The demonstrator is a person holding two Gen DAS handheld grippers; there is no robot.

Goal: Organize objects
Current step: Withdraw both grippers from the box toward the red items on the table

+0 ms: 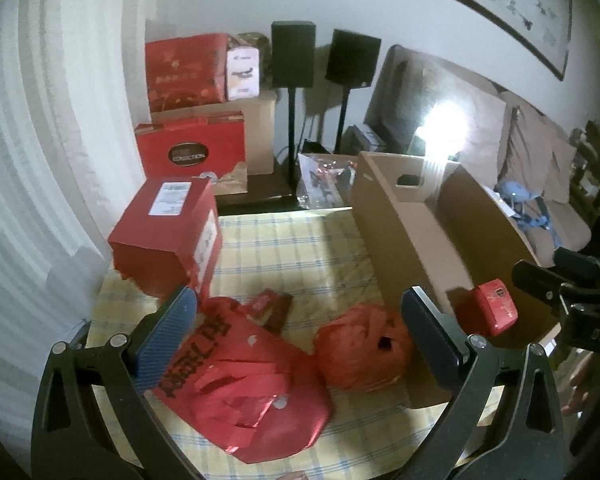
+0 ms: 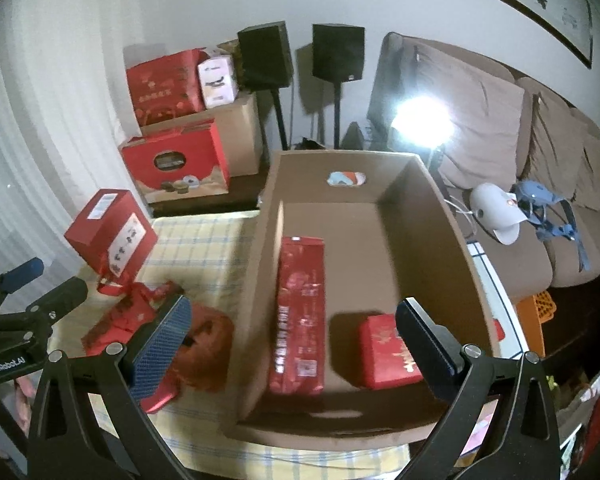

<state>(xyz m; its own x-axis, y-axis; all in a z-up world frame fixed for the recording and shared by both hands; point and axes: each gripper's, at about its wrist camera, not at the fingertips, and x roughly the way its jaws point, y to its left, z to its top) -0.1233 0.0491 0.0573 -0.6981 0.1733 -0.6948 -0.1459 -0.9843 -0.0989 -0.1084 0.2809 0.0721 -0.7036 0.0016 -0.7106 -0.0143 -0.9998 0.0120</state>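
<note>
A brown cardboard box (image 2: pixel 432 216) stands open on the checked tablecloth (image 1: pixel 292 248). Inside it lie a long red box (image 2: pixel 302 316) and a small red box (image 2: pixel 386 350). My right gripper (image 2: pixel 296 336) is open and empty above the box's near end. My left gripper (image 1: pixel 300 328) is open and empty above a flat red bag (image 1: pixel 240 384) and a crumpled orange-red bag (image 1: pixel 360 344). A red carton (image 1: pixel 168 236) stands at the table's left. The cardboard box (image 1: pixel 412 240) is to the right in the left wrist view, with the small red box (image 1: pixel 494 306) showing.
Red gift boxes (image 1: pixel 188 68) and a brown carton are stacked on the floor behind the table. Two black speakers (image 1: pixel 292 54) on stands stand by the wall. A brown sofa (image 2: pixel 520 140) with a bright lamp, a white helmet (image 2: pixel 496 212) and a blue item is at the right.
</note>
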